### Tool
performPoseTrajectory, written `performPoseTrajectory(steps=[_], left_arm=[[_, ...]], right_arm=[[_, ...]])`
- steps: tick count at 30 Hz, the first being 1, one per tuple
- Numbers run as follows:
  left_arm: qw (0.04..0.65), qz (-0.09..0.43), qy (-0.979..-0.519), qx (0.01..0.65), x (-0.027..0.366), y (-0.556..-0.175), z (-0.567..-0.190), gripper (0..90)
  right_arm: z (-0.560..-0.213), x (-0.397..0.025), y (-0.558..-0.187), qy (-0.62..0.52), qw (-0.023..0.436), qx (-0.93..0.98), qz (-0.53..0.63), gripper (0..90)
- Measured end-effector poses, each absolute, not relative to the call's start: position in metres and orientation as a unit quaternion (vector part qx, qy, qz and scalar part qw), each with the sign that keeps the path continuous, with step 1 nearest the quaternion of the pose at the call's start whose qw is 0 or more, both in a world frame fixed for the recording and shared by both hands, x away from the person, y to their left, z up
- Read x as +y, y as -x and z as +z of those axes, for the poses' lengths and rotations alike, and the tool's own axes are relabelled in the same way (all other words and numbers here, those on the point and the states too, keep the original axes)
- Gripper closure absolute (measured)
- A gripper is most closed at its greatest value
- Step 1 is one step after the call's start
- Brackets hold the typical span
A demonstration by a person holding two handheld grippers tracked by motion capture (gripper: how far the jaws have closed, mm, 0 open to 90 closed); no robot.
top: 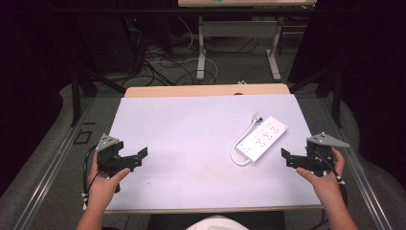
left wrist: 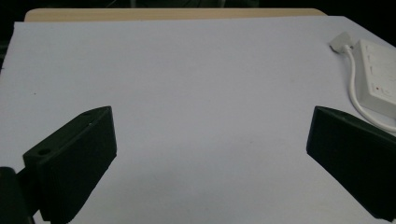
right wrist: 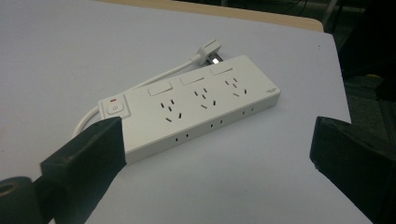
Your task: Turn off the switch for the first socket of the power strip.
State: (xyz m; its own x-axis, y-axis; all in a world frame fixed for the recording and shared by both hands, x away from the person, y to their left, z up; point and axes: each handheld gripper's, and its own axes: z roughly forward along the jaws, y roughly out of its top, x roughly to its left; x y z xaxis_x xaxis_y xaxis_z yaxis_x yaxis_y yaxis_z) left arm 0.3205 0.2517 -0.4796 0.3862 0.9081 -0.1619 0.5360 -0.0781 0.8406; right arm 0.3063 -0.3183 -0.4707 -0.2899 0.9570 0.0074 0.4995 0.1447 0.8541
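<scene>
Two grippers wait with fingers spread wide, grasping nothing. The right gripper (top: 293, 158) sits just beside the power strip (top: 262, 138) on the desk (top: 191, 139), probably because it will reach first; the left gripper (top: 136, 158) stays well apart.

One white rectangular plastic power strip (top: 262, 139) with one white cord and one plug (right wrist: 210, 51). Three socket groups and one switch (right wrist: 114, 108) on its top. Two black grippers, left gripper (top: 136, 159) and right gripper (top: 290, 158). One white-topped bench (top: 191, 143).
</scene>
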Motion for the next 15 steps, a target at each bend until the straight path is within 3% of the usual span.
performPoseTrajectory(steps=[15], left_arm=[[0.443, 0.207, -0.712, 0.504, 0.2436, -0.3187, -0.4809, 1.6]], right_arm=[[-0.4703, -0.3128, -0.308, -0.521, 0.283, 0.707, 0.387, 8.9]])
